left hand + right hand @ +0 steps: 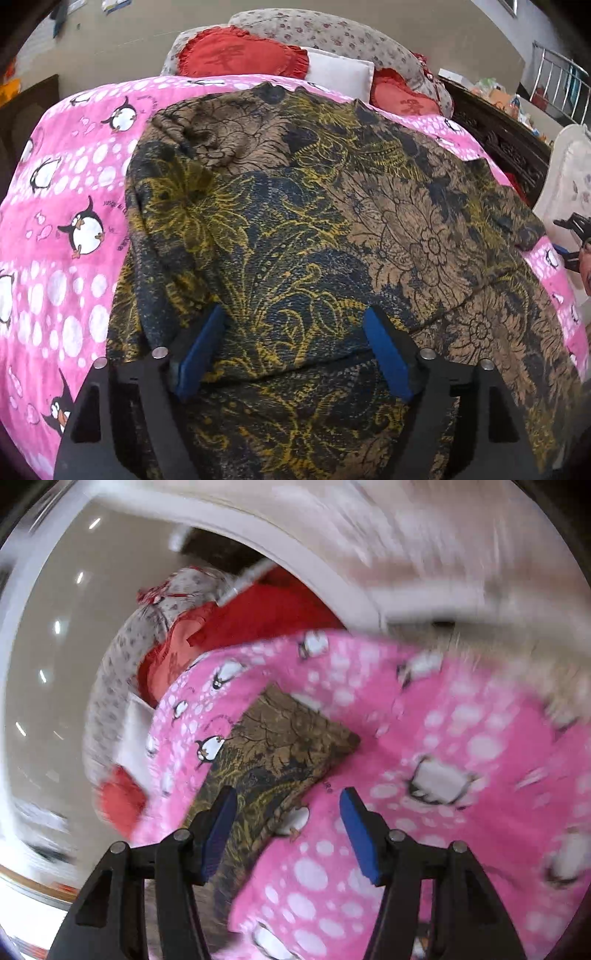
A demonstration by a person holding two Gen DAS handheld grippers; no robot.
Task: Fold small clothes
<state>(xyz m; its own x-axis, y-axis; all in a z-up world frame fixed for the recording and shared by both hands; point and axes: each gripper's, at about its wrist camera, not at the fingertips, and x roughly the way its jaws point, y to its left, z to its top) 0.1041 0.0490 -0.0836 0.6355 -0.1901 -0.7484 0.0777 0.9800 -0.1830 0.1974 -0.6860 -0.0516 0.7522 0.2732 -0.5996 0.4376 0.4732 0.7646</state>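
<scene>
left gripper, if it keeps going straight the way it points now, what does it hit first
Most likely the dark floral garment spread on the pink penguin blanket. The left gripper is open and angled down over the cloth, nothing between the blue pads; depth is hard to judge.

Pink penguin-print bedspread point(70, 206) covered bed; red heart cushions point(240, 55), white pillow point(340, 72), floral bolster point(325, 33) at head. Beige wall point(122, 40) behind; dark carved wooden furniture point(506, 147) alongside.

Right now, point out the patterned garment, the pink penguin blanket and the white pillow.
patterned garment point(295, 221), left wrist view, middle of the cloth.
pink penguin blanket point(74, 184), left wrist view, bare part left of the garment.
white pillow point(338, 72), left wrist view, its front face.
</scene>
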